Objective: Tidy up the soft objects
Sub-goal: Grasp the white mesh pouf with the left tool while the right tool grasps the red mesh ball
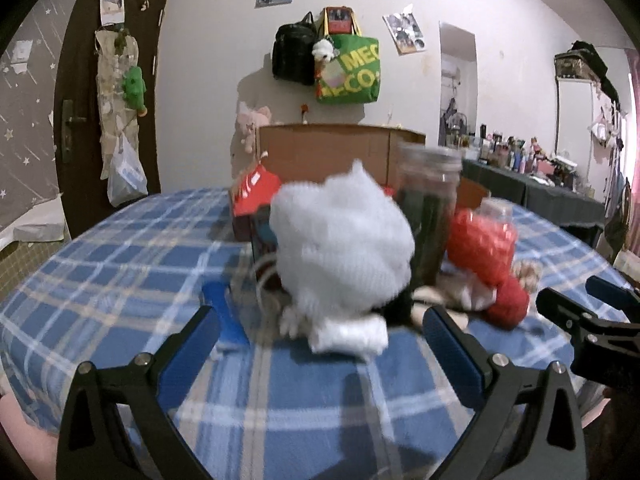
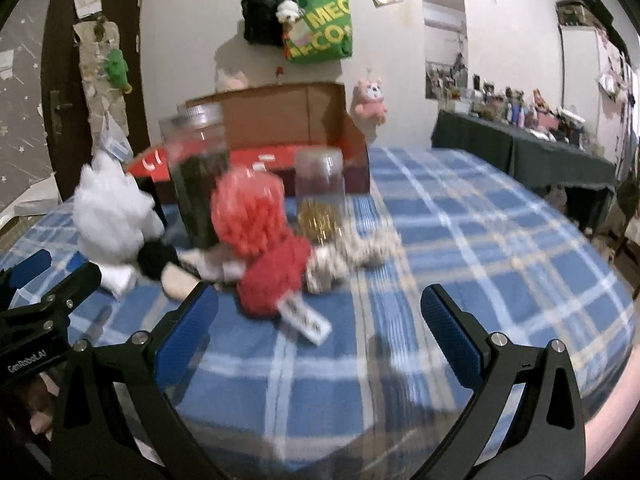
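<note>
Left gripper [image 1: 320, 336]: spread wide and empty, its blue ribbed pads hovering low over the tablecloth, lined up on the white plush just ahead, probably so the soft body can slide between them.
Right gripper [image 2: 318, 316]: also spread and holding nothing; the red plush toy lies just ahead and to the left of its gap, nearest its left finger.
White plush [image 1: 344, 248]: a fluffy, rounded pile of fuzzy white fabric at the left end of the heap, with a folded white cloth [image 1: 352, 336] at its base; blurred, so its exact form cannot be told.
Red plush toy [image 2: 276, 276]: nubbly knit body with a bright curly red head [image 2: 248, 208] and a white printed tag [image 2: 306, 320] trailing toward the right gripper.
Other soft pieces: a black pompom-like ball [image 2: 156, 260] and a speckled cream plush [image 2: 352, 256], all touching in one loose heap.
Jars: a tall clear jar [image 2: 200, 176] of dark contents and a shorter jar [image 2: 320, 200] with gold bits stand upright just behind the toys; hard and smooth, best avoided.
Cardboard box [image 2: 280, 120]: open, red-lined, behind the jars; a likely bin for the plush.
Surface: blue plaid tablecloth [image 2: 460, 220], flat and soft.
</note>
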Action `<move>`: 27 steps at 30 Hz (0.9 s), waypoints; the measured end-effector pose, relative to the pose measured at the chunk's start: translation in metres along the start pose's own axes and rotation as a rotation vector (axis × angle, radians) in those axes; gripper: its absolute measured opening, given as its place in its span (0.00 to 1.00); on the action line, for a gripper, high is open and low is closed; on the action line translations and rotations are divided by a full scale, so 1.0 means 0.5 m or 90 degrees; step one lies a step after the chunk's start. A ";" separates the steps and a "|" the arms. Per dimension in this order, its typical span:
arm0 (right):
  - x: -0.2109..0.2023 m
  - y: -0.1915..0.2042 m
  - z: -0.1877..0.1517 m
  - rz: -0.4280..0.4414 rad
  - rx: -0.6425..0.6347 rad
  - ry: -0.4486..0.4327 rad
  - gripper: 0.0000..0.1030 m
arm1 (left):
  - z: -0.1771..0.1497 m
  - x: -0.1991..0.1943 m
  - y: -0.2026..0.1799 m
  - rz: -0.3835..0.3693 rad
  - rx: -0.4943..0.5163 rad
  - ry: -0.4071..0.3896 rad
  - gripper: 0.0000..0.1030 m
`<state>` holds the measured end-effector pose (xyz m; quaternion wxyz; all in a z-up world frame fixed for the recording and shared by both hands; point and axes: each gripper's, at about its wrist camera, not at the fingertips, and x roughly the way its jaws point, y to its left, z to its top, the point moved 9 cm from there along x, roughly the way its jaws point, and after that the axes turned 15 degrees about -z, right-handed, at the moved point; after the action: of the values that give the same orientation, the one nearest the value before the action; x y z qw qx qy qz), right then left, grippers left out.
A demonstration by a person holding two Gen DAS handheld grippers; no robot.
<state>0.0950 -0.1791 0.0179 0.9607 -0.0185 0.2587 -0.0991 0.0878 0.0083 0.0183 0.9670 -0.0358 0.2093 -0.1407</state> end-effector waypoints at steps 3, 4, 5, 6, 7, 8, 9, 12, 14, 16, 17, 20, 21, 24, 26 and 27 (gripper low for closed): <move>-0.005 0.007 0.037 0.004 -0.005 -0.023 1.00 | 0.020 0.000 0.003 -0.005 0.003 -0.008 1.00; -0.005 0.009 0.049 0.006 -0.005 -0.029 1.00 | 0.027 0.003 0.006 -0.007 0.005 -0.009 1.00; -0.004 0.011 0.062 0.009 -0.005 -0.034 1.00 | 0.036 0.007 0.008 -0.010 0.006 -0.009 1.00; -0.003 0.012 0.071 0.012 -0.005 -0.037 1.00 | 0.038 0.008 0.009 -0.012 0.007 -0.010 1.00; 0.000 0.015 0.082 0.018 -0.007 -0.039 1.00 | 0.043 0.011 0.010 -0.015 0.009 -0.010 1.00; 0.006 0.020 0.091 0.027 -0.011 -0.038 1.00 | 0.050 0.017 0.010 -0.020 0.014 -0.008 1.00; 0.014 0.027 0.099 0.043 -0.014 -0.033 1.00 | 0.051 0.020 0.008 -0.023 0.016 -0.007 1.00; 0.037 0.046 0.116 0.084 -0.026 -0.012 1.00 | 0.063 0.034 0.003 -0.037 0.026 -0.001 1.00; 0.047 0.059 0.119 0.101 -0.038 -0.003 1.00 | 0.065 0.048 0.000 -0.048 0.026 0.007 1.00; 0.062 0.074 0.120 0.111 -0.055 0.005 0.97 | 0.065 0.058 -0.004 -0.059 0.025 0.014 0.98; 0.068 0.081 0.121 0.118 -0.063 0.008 0.92 | 0.064 0.064 -0.006 -0.069 0.023 0.019 0.91; 0.081 0.092 0.122 0.137 -0.072 0.021 0.64 | 0.059 0.081 -0.015 -0.093 0.021 0.039 0.76; 0.087 0.096 0.119 0.141 -0.076 0.028 0.48 | 0.057 0.085 -0.017 -0.095 0.021 0.043 0.70; 0.102 0.106 0.104 0.171 -0.076 0.060 0.39 | 0.056 0.086 -0.021 -0.109 0.017 0.044 0.57; 0.099 0.107 0.101 0.182 -0.071 0.058 0.36 | 0.059 0.081 -0.022 -0.115 0.015 0.037 0.52; 0.095 0.106 0.101 0.181 -0.074 0.051 0.35 | 0.060 0.079 -0.021 -0.117 0.013 0.036 0.49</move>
<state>0.1701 -0.1374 0.0335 0.9512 -0.0331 0.3024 0.0524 0.1318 -0.0129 0.0314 0.9441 -0.0406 0.2309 -0.2318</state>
